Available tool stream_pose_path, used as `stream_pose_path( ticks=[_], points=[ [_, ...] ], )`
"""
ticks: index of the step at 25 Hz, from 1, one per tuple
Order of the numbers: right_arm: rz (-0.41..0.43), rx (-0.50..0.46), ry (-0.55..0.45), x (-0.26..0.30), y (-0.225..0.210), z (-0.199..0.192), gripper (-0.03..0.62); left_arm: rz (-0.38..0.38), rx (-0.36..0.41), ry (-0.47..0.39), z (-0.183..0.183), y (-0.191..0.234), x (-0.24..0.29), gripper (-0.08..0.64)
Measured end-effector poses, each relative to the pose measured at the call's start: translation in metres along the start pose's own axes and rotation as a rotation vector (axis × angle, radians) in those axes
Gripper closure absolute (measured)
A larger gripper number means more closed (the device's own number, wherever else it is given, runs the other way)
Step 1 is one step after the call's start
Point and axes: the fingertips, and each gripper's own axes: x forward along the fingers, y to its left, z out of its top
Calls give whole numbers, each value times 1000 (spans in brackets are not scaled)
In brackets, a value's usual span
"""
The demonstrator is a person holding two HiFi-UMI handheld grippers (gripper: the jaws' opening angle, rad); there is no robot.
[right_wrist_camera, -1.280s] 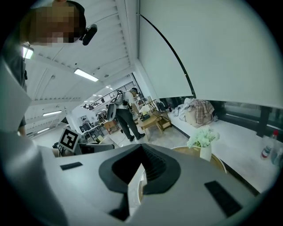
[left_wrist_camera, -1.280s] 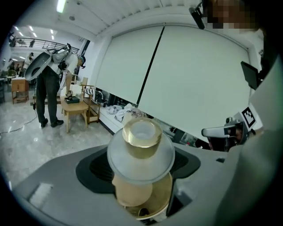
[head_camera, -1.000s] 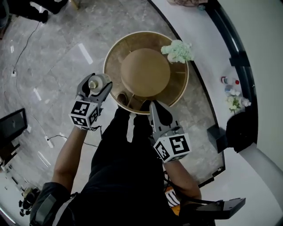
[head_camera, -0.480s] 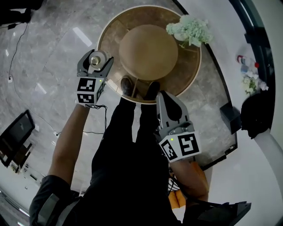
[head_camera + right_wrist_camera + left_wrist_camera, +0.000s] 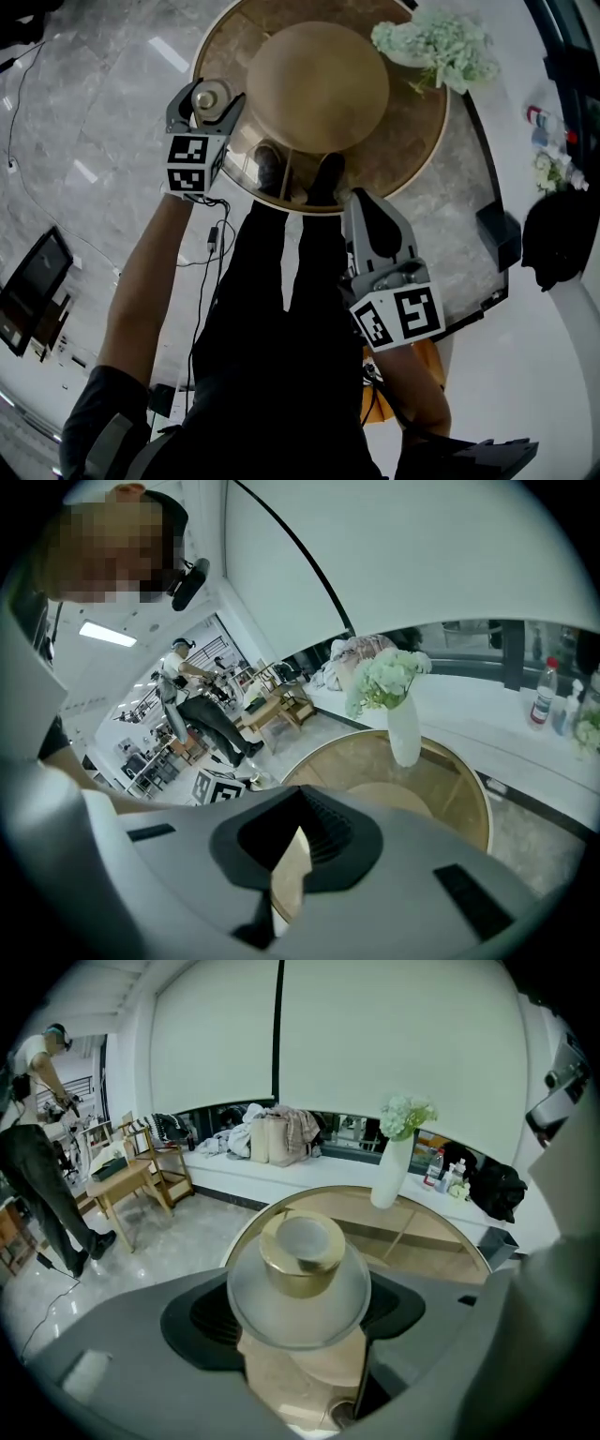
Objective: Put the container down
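Left gripper (image 5: 207, 97): clamps upright frosted-glass, gold-capped container (image 5: 298, 1277), poised over left edge of round brown table (image 5: 412, 141); right gripper (image 5: 361, 202) closed, empty.

Gold, tan and grey
Frosted clear container (image 5: 298, 1305) with a gold cap (image 5: 300, 1252); tan table (image 5: 414, 141) with a gold rim; pale green flowers (image 5: 439, 45); grey veined floor (image 5: 89, 112).
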Motion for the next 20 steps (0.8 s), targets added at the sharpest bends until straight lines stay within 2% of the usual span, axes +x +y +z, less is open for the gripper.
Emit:
stream_pose_path(
  ticks=[10, 20],
  points=[
    [-14, 38, 81, 18, -16, -45, 598, 15, -2, 35, -28, 9, 44, 221],
    [-28, 70, 93, 23, -21, -55, 598, 19, -34, 54, -45, 14, 58, 221]
  ],
)
